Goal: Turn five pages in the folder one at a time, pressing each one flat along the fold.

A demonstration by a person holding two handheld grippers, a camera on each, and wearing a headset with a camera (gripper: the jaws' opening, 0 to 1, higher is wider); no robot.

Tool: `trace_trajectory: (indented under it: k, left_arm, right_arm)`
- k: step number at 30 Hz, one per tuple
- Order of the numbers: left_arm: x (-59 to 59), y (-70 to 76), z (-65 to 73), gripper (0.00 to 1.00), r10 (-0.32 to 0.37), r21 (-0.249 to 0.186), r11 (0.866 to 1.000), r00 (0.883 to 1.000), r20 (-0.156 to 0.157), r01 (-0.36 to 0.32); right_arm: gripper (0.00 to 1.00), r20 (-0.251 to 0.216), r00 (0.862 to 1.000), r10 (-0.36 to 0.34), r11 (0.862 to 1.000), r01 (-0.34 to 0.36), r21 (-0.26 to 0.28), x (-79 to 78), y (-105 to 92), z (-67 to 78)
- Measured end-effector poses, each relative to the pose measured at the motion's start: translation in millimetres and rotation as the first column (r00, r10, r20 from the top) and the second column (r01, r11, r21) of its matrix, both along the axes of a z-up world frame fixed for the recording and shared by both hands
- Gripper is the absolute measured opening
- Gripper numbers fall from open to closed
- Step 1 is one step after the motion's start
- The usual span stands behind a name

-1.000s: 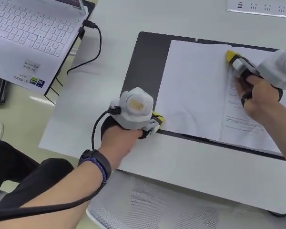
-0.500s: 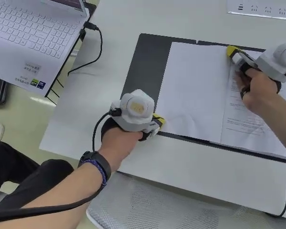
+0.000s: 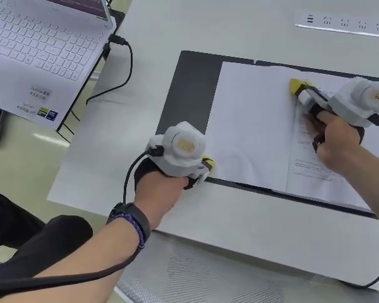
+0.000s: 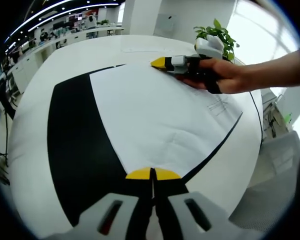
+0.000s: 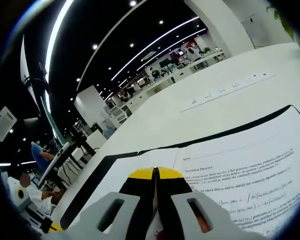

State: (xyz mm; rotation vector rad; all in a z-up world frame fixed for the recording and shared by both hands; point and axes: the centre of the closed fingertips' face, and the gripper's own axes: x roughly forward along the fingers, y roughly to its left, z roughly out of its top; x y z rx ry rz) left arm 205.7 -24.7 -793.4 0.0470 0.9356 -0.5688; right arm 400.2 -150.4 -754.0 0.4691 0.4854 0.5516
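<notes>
Two grippers bear on one open folder point(image 3: 188, 95), which lies flat on the white table point(image 3: 252, 28), between a laptop point(image 3: 38, 44) and a power strip point(image 3: 344, 25).

Contents: the black cover holds paper sheets. A blank sheet point(image 3: 252, 120) lies on the left half. A printed page point(image 3: 303, 173) lies on the right half. The fold runs between them.

Left gripper point(image 3: 205, 165): jaws closed, yellow tips together, nothing between them. The tips rest at the near corner of the blank sheet, where it meets the cover.

Right gripper point(image 3: 297, 87): jaws closed and empty. The tips rest on the fold, near its far end.

Handling, by judgement:
- The sheets are light, thin and limp. They probably buckle or crease under a hard push, and a faint ripple shows in the blank sheet.
- Paper is smooth, so closed tips may slide on it.
- Take the next page at its free outer edge or corner, pinching one sheet only.
- The cover looks stiffer and likely needs no support
</notes>
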Motion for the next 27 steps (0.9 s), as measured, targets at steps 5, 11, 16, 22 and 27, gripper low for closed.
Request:
trace_trajectory:
  k: [5,11,16,22,27]
  left_arm:
    - [-0.1,-0.5,-0.5,0.00,0.005,0.012,1.000,1.000,-0.006,-0.005]
    - [-0.1,-0.5,-1.2,0.00,0.010,0.016,1.000,1.000,-0.007,-0.009]
    - [-0.6,-1.3,-1.2,0.00,0.015,0.030,0.999,1.000,-0.004,-0.015]
    - [-0.2,-1.4,-1.6,0.00,0.014,0.035,0.999,1.000,-0.010,-0.014]
    - [-0.3,-1.8,-1.3,0.00,0.013,0.039,0.999,1.000,-0.011,-0.012]
  right_arm:
    - [0.00,-0.004,1.000,-0.007,1.000,0.007,0.017,-17.5,-3.2,-2.7]
    - [0.00,0.002,1.000,-0.003,1.000,0.003,0.011,-33.1,-6.2,-7.9]
    - [0.00,0.003,1.000,0.000,1.000,0.000,0.019,-49.0,-10.0,-8.1]
    - [0.00,0.013,1.000,0.028,1.000,-0.028,0.014,-66.2,-11.2,-10.3]
    - [0.00,0.009,1.000,0.022,1.000,-0.023,0.019,-81.2,-13.4,-10.1]
